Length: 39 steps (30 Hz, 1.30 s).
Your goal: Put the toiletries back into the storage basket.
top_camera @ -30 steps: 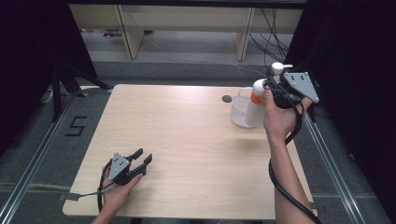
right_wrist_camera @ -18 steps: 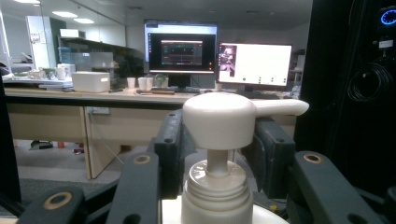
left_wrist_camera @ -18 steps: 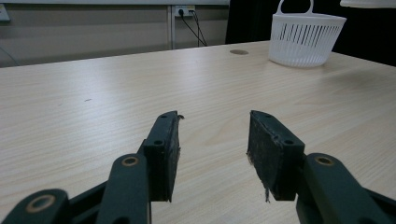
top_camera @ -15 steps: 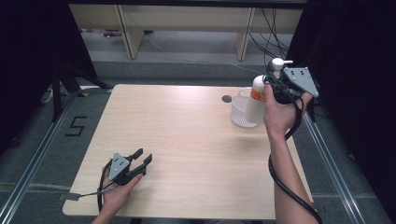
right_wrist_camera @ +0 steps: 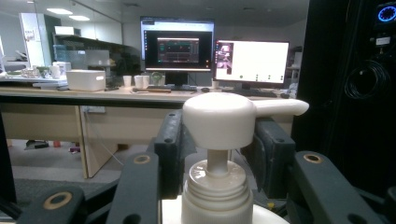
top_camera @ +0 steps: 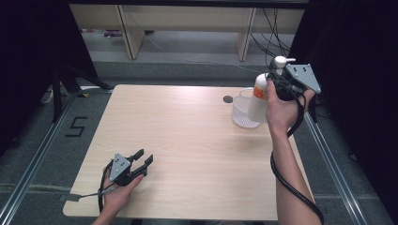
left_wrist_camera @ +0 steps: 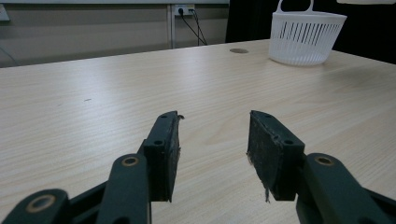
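A: Right gripper [top_camera: 274, 86]?
B: Raised off the pale wooden table [top_camera: 187, 140], at about two o'clock in the high view. Clamped on a white plastic pump bottle with an orange label [top_camera: 259, 96], held upright, jaws on either side of the neck below the pump head [right_wrist_camera: 219, 119].

A: And relative to the basket?
B: Just beside and above the white slotted plastic basket [top_camera: 243, 110], toward its three o'clock edge. Whether touching: cannot tell.

A: Left gripper [top_camera: 143, 159]?
B: Resting on the table at about seven o'clock, held in the left hand [top_camera: 115, 194]. Jaws spread apart, nothing between them, pointed toward one o'clock. Well apart from the basket [left_wrist_camera: 306, 35].
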{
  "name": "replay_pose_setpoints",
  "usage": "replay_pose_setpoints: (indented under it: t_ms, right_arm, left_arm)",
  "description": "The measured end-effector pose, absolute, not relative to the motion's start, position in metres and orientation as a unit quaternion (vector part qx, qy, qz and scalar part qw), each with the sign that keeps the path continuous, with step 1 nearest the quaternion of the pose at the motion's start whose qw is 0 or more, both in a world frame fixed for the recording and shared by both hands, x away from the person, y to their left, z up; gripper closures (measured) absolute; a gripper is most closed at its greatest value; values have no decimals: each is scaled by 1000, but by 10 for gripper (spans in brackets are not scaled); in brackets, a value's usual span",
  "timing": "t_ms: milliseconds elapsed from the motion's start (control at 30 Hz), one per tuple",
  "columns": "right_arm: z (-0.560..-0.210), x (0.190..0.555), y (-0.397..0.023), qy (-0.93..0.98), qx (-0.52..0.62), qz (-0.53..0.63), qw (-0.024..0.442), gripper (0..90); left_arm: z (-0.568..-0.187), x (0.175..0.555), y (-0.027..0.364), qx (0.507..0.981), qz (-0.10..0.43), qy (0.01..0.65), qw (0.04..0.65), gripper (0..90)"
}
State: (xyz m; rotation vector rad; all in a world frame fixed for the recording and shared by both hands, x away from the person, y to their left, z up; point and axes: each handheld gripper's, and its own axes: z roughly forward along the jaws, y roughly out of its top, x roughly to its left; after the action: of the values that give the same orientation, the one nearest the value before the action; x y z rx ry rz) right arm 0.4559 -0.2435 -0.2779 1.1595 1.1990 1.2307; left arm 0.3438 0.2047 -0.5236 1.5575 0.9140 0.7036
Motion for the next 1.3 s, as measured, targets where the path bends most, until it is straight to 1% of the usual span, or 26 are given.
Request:
replay_pose_setpoints:
  t_ms: [233,467,667,933,1000,1067,1300]
  right_arm:
    - [-276,462,-242,499,478,508,513,602]
    - [-274,469,-239,500,483,512,504,602]
    - [-274,475,-237,502,480,507,511,602]
    - [-274,482,-236,505,481,505,508,602]
    - [-274,484,-237,503,481,505,511,601]
    - [-274,485,-236,502,486,506,505,602]
    - [-275,488,-238,500,485,508,507,602]
  left_arm:
    - [-524,344,205,661,299,389,568,527]
    - [-523,342,205,663,298,394,562,527]
    - [-524,344,205,662,299,388,568,528]
    - [-524,344,205,662,298,388,567,528]
    - [-523,342,205,665,298,394,560,528]
    - [-523,343,205,664,299,391,563,528]
    - [-524,344,205,662,298,388,568,528]
